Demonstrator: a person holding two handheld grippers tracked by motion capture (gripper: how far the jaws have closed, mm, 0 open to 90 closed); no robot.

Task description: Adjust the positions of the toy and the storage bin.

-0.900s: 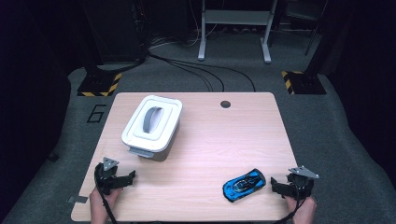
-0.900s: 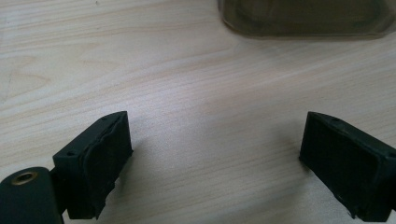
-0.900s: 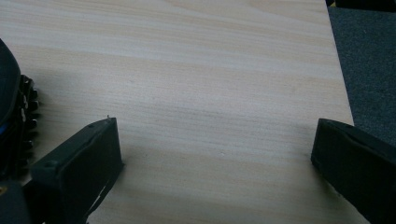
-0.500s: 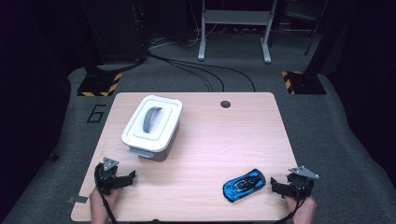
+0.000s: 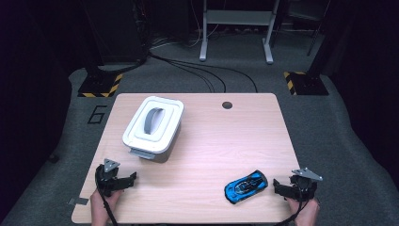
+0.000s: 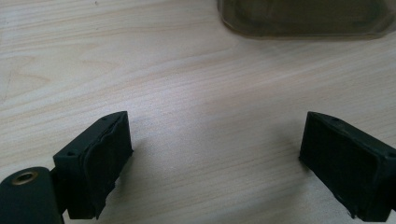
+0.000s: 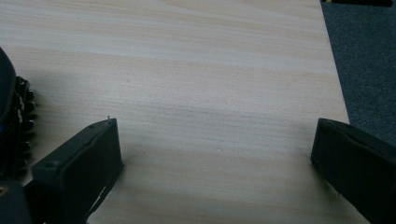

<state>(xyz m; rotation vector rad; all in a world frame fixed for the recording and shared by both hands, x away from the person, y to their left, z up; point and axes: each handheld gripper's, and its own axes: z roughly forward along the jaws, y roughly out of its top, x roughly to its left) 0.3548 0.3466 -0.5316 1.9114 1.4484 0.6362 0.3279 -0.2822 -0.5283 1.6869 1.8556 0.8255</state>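
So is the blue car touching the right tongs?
Apart. In the high view a strip of bare table shows between the car and the right tongs, which stand open and empty.

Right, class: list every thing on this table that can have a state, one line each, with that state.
White plastic box with grey handle: lid on, upright.
Blue toy car: on its wheels, untouched, beside the right gripper.
Left gripper: jaws open, nothing between them.
Right gripper: jaws open wide, nothing between them.
Light wooden table: bare between box and car.
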